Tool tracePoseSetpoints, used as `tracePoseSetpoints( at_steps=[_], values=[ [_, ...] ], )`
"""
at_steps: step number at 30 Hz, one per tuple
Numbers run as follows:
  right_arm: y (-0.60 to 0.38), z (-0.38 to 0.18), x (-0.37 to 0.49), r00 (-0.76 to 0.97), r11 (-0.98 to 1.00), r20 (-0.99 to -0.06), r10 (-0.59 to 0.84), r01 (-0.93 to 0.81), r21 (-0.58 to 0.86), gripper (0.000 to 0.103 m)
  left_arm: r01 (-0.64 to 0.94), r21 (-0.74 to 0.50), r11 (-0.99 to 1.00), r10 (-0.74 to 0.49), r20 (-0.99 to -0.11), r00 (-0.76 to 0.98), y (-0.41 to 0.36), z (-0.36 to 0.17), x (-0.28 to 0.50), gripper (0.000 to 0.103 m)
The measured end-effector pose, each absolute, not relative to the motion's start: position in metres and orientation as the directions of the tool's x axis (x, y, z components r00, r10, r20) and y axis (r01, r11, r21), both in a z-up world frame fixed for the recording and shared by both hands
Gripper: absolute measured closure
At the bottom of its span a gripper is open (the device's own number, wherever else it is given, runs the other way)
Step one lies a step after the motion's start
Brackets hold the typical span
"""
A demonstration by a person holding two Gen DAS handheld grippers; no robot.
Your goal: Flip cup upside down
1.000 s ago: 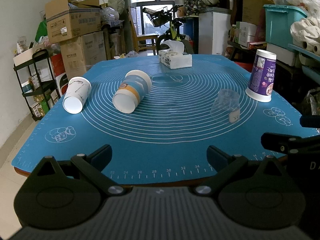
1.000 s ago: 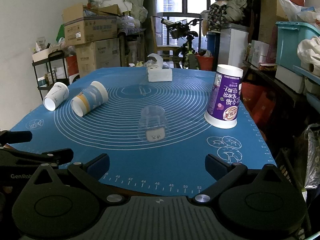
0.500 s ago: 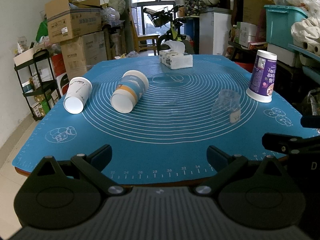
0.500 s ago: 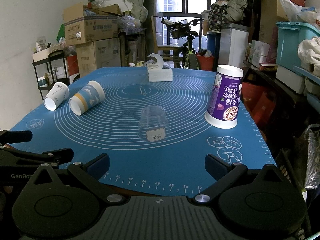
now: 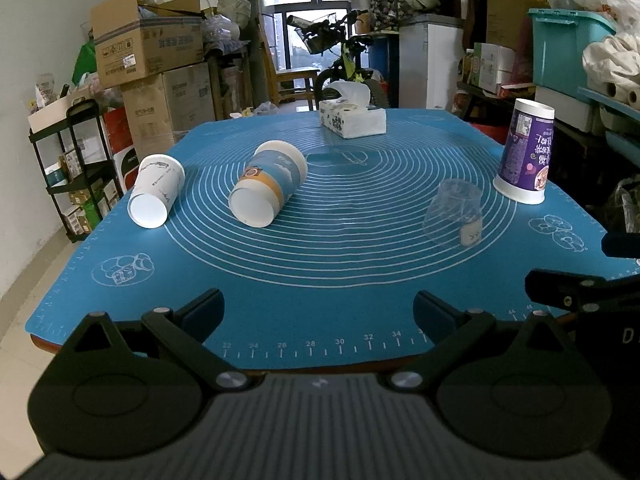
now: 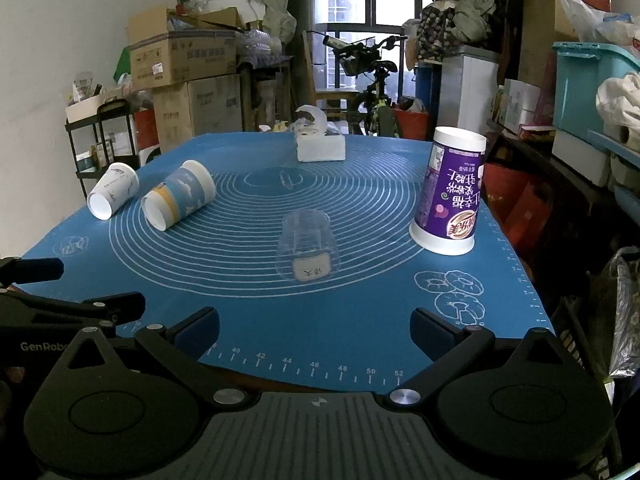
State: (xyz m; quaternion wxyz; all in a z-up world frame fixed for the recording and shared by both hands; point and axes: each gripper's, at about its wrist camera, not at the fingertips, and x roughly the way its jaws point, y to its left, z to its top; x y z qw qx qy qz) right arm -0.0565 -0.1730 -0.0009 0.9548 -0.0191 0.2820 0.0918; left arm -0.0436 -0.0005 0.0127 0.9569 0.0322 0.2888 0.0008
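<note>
We hold the left gripper (image 5: 318, 310) and right gripper (image 6: 314, 326) spread wide at the tabletop's near edge, facing the clear cup (image 6: 306, 246) lying mid-mat on its side, long axis pointing toward us

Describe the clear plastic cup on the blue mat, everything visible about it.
The clear plastic cup is transparent, thin-walled and faintly ribbed, so the mat's white rings show through it. A small white label with dark characters sits low on the side facing the right wrist camera. It looks empty and stands upside down, wide rim on the blue mat, narrower base on top. It sits inside the rings, left of the purple cup, apart from it. Nothing else touches it; both claws are open and short of it.
</note>
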Motion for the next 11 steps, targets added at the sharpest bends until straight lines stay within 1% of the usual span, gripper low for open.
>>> tracePoseSetpoints(
  at_steps=[11],
  values=[
    [-0.1739,-0.0014,-0.0569,0.823,0.982,-0.544,0.165,-0.186,0.016,0.002,0.019,0.064,0.998,0.019,-0.552,0.834,-0.0004,0.0123,-0.0435,0.003]
  ],
)
